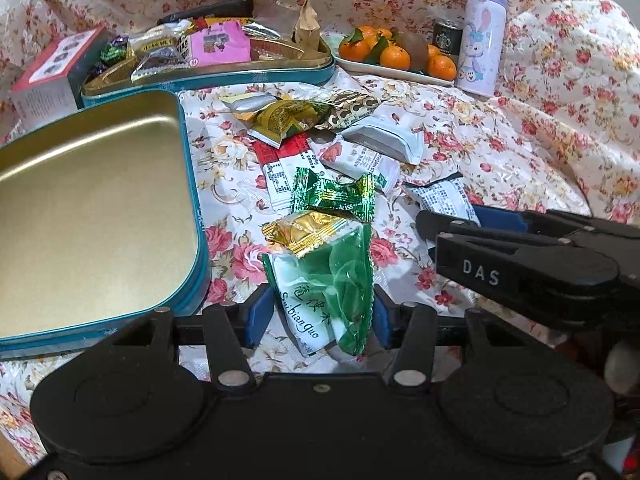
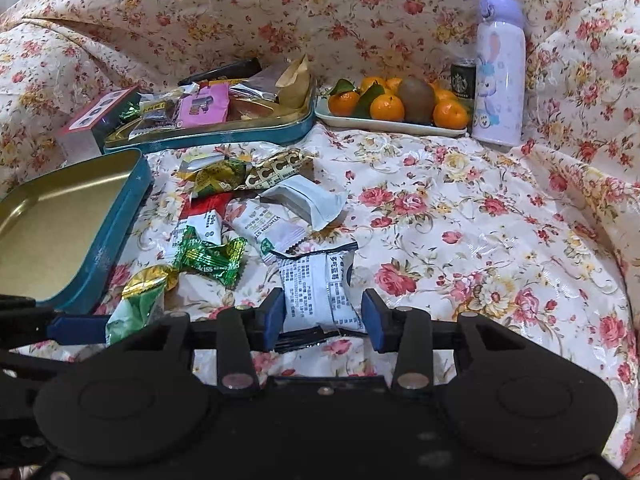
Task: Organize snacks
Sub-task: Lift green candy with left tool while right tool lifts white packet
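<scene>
A: Left wrist view. Left hand-held gripper (image 1: 318, 316) sits low in the frame, jaws set wide, with the green-and-white packet (image 1: 320, 292) lying between the blue pads (image 1: 260, 314). Pads look just beside the wrapper edges. I can't tell if they touch it. Nothing pinched yet.

B: Right wrist view shows the same stage. Right hand-held gripper (image 2: 322, 316) is open, straddling the white printed packet (image 2: 316, 292) at lower centre. There's a gap on both sides of the wrapper, so it holds nothing.

A: Destination? The empty teal tin (image 1: 192, 200) fills the left of my frame, gold inside, bare. A second tin (image 1: 208, 78) at upper left already carries packets.

B: My guess is the empty one takes these. The loose heap lies mid-frame on the floral cloth (image 2: 460, 240), between the tins and our grippers.

A: Advice for the close: the green packet is soft film with a gold candy (image 1: 304, 230) resting on its far end. Close across the body of the packet, not the crimped seam, or it may slide out.

B: Likewise here. Mine is puffy, so squeeze gently and lift straight up. Our grippers are close together; I'd move one at a time toward the tin to avoid a knock.
</scene>
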A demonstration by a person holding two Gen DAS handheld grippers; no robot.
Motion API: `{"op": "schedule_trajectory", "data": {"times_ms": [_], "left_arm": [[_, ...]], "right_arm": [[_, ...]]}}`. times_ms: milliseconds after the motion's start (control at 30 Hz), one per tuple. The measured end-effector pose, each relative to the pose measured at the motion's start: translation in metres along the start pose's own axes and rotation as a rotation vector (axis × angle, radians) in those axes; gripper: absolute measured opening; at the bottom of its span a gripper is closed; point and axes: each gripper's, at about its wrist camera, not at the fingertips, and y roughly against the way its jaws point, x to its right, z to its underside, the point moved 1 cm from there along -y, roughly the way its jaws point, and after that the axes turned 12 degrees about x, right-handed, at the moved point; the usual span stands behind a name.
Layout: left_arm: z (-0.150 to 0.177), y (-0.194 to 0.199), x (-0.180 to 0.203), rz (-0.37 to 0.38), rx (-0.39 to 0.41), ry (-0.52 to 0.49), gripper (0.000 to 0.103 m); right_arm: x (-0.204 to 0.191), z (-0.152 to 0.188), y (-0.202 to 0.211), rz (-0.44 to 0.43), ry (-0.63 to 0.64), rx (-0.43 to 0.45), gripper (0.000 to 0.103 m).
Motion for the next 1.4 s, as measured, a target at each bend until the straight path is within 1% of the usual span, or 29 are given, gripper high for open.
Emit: {"op": "schedule_trajectory", "data": {"times_ms": [67, 167, 200, 300, 400, 533, 600, 633, 667, 700, 800, 867, 933, 967, 1033, 1100, 1233, 1400], "left_arm": [[-0.003, -0.001, -0.001, 0.001, -0.005, 0.015, 0.055], [-0.006, -0.003, -0.001, 0.001, -0.006, 0.02, 0.051], [-0.006, -0.002, 0.0, -0.003, -0.002, 0.017, 0.049], [-0.009, 0.001, 0.002, 0.009, 0.008, 0.012, 0.046], [-0.013, 0.008, 0.006, 0.02, 0.022, 0.009, 0.045], [-0.02, 0.019, 0.01, 0.035, 0.049, -0.002, 0.045], [-0.025, 0.026, 0.01, 0.039, 0.057, 0.003, 0.045], [-0.027, 0.03, 0.01, 0.039, 0.063, 0.007, 0.045], [-0.029, 0.034, 0.009, 0.036, 0.07, 0.011, 0.045], [-0.031, 0.038, 0.008, 0.029, 0.073, 0.013, 0.045], [-0.035, 0.045, 0.002, 0.006, 0.071, 0.027, 0.045], [-0.034, 0.048, -0.003, -0.002, 0.069, 0.037, 0.045], [-0.032, 0.052, -0.008, -0.014, 0.072, 0.044, 0.045], [-0.031, 0.055, -0.011, -0.017, 0.075, 0.047, 0.045], [-0.028, 0.059, -0.014, -0.02, 0.076, 0.053, 0.045], [-0.024, 0.061, -0.017, -0.025, 0.074, 0.054, 0.045], [-0.02, 0.059, -0.017, -0.028, 0.059, 0.053, 0.045], [-0.015, 0.056, -0.018, -0.033, 0.038, 0.05, 0.045]], "right_arm": [[-0.002, 0.0, -0.002, 0.002, 0.009, 0.003, 0.044], [-0.006, 0.003, -0.003, 0.009, 0.034, 0.017, 0.046], [-0.007, 0.003, -0.004, 0.013, 0.043, 0.021, 0.046], [-0.009, 0.004, -0.002, 0.013, 0.054, 0.029, 0.041], [-0.005, 0.001, 0.0, 0.014, 0.018, 0.027, 0.039], [0.003, -0.005, 0.007, 0.009, -0.073, 0.029, 0.038], [0.004, -0.009, 0.013, 0.021, -0.097, 0.037, 0.037], [0.003, -0.011, 0.016, 0.031, -0.099, 0.045, 0.034], [0.003, -0.013, 0.02, 0.034, -0.102, 0.052, 0.023], [0.003, -0.015, 0.023, 0.038, -0.107, 0.05, 0.007], [0.003, -0.019, 0.028, 0.04, -0.143, 0.019, 0.01], [0.001, -0.017, 0.026, 0.047, -0.146, -0.005, 0.015], [0.001, -0.014, 0.027, 0.072, -0.14, 0.007, 0.034], [0.001, -0.011, 0.029, 0.081, -0.128, 0.015, 0.038], [0.0, -0.006, 0.033, 0.088, -0.101, 0.029, 0.052], [0.001, 0.0, 0.037, 0.093, -0.082, 0.028, 0.059], [0.002, 0.012, 0.039, 0.07, -0.067, 0.013, 0.059], [-0.003, 0.008, 0.028, 0.071, -0.013, 0.018, 0.062]]}}
